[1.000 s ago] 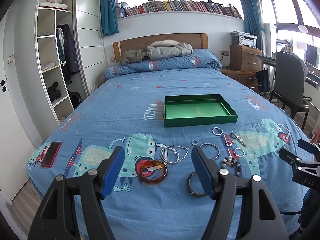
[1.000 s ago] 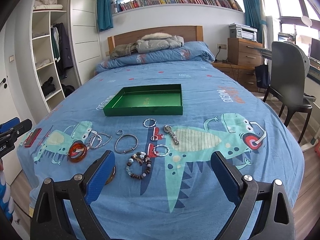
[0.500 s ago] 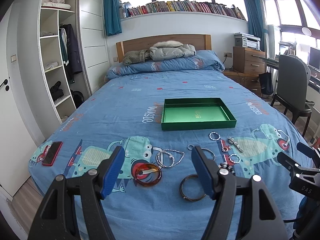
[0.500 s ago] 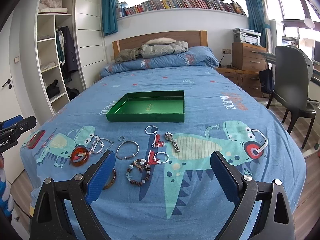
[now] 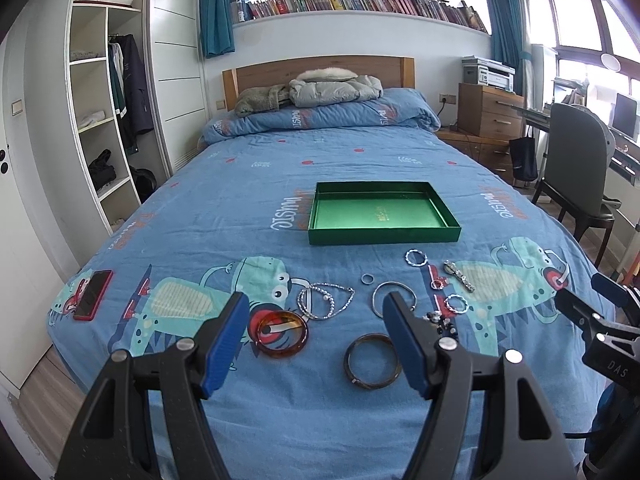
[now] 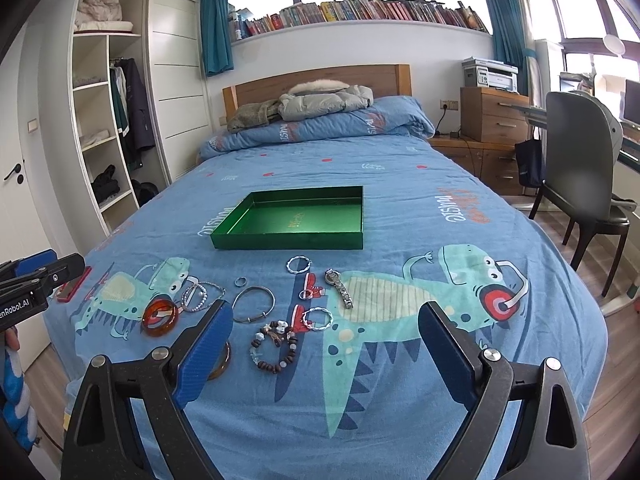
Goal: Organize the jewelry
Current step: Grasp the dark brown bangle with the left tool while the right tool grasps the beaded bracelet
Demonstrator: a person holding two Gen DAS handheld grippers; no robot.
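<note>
An empty green tray (image 5: 320,236) (image 6: 224,240) lies mid-bed. Nearer me lie several pieces of jewelry: an amber bangle (image 5: 279,333) (image 6: 160,316), a dark bangle (image 5: 372,366), a pearl necklace (image 5: 324,300) (image 6: 200,295), a silver bangle (image 5: 393,300) (image 6: 253,304), a bead bracelet (image 6: 274,346), twisted silver rings (image 5: 416,258) (image 6: 298,265) and a watch (image 5: 459,276) (image 6: 339,288). My left gripper (image 5: 314,340) is open above the bangles. My right gripper (image 6: 326,348) is open wide above the bead bracelet. Both hold nothing.
The blue dinosaur bedspread (image 5: 280,168) covers the bed. A red phone (image 5: 93,294) lies at the front left corner. Jackets (image 5: 320,88) lie at the headboard. A wardrobe (image 5: 108,120) stands left, a chair (image 5: 576,184) and drawers (image 5: 488,116) right.
Both grippers have drawn back and up from the bed, so the jewelry sits a little farther away. Both stay open. Nothing on the bed has moved.
</note>
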